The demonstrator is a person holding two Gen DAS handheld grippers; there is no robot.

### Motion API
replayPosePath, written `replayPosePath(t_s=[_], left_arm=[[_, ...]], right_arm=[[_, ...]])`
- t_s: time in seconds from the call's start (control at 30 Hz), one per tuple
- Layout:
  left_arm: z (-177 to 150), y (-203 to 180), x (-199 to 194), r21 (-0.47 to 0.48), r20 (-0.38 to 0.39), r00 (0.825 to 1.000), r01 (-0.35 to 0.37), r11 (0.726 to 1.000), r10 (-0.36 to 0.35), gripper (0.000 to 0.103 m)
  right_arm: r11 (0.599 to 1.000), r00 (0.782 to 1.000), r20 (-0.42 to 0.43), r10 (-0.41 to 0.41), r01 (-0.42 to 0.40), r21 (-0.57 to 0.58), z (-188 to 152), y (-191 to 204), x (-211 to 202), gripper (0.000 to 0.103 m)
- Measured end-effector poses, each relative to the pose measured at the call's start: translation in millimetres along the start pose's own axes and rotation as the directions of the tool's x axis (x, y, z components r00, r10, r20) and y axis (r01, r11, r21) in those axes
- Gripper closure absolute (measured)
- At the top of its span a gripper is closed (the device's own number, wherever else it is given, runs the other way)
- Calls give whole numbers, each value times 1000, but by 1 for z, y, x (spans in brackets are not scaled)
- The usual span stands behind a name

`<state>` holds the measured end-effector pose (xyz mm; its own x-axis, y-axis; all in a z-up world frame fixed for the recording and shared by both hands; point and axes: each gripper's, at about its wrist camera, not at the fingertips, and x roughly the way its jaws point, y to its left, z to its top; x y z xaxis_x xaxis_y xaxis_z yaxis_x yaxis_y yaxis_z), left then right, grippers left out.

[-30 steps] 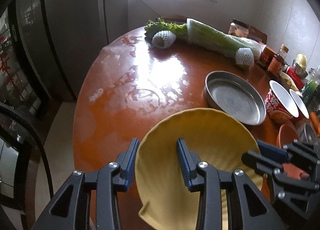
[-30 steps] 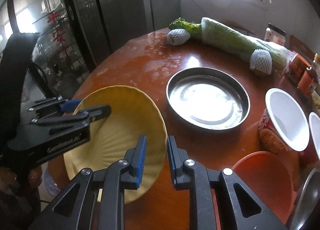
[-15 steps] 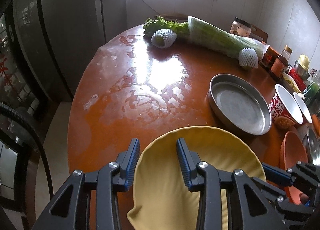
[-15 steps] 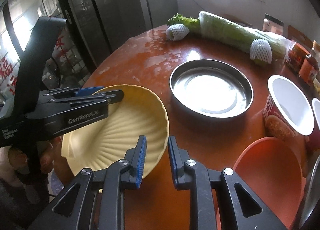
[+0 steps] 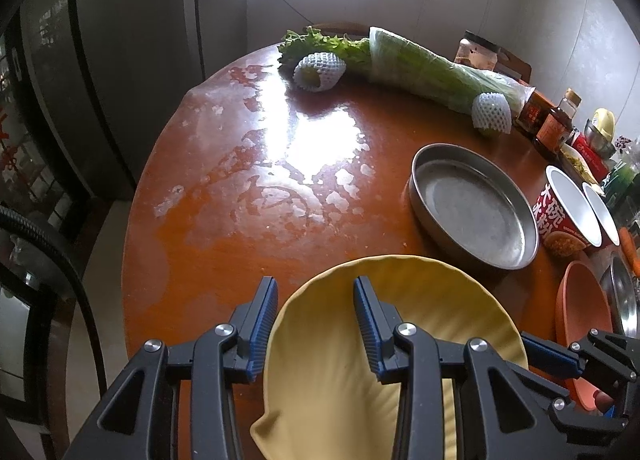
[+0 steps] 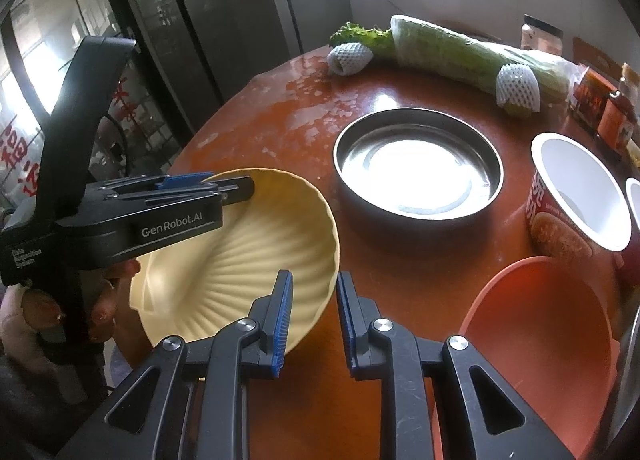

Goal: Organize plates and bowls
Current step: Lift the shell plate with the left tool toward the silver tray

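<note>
The yellow scalloped plate (image 6: 256, 256) is held at two sides. The left hand-held gripper (image 5: 316, 324) is clamped on its rim at the lower centre of the left wrist frame, one finger inside the plate and one outside. The right hand-held gripper (image 6: 312, 312) is closed together on the opposite rim at the lower centre of the right wrist frame.

Compared with a second ago, the plate sits lower in the left wrist frame and more level, with its hollow side turned more upward. More of the bare orange desk (image 5: 240, 187) shows beyond it. Both hand-held grippers keep their grip as before; the opening does not change in any clear way.

I judge that the plate is being brought down toward the near edge of the desk, apart from the steel pan (image 6: 418, 163) and the orange bowl (image 6: 536, 340). It is not yet released.
</note>
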<state>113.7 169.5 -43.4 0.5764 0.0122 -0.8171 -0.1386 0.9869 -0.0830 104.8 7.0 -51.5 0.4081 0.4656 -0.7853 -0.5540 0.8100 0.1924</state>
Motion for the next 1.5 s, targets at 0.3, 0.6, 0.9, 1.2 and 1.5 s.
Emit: replayPosePath(t_s=[0.3,0.6,0.9,1.2,1.5], left_arm=[[4,-5,-8,14,19,1000,-8,1000,8,62],[7,-10,-28,21,58,998,-15,1000,13,51],[12,-33,-57,54,110,994,-5,999,-1,49],[10,-64,-69,101,124,992,13,995,-25,48],[36,-69,-55,117,98,995,12,993,-24,47]], right_arm=[[1000,999,45,18,-17,-5,0,2,-13,71],[1000,996,88,0,-1,19,-2,-3,-33,71],[997,984,172,-44,32,70,-10,-23,-78,71],[991,972,221,-83,58,117,-22,-45,-116,70],[988,979,193,-70,42,146,-8,-53,-104,70]])
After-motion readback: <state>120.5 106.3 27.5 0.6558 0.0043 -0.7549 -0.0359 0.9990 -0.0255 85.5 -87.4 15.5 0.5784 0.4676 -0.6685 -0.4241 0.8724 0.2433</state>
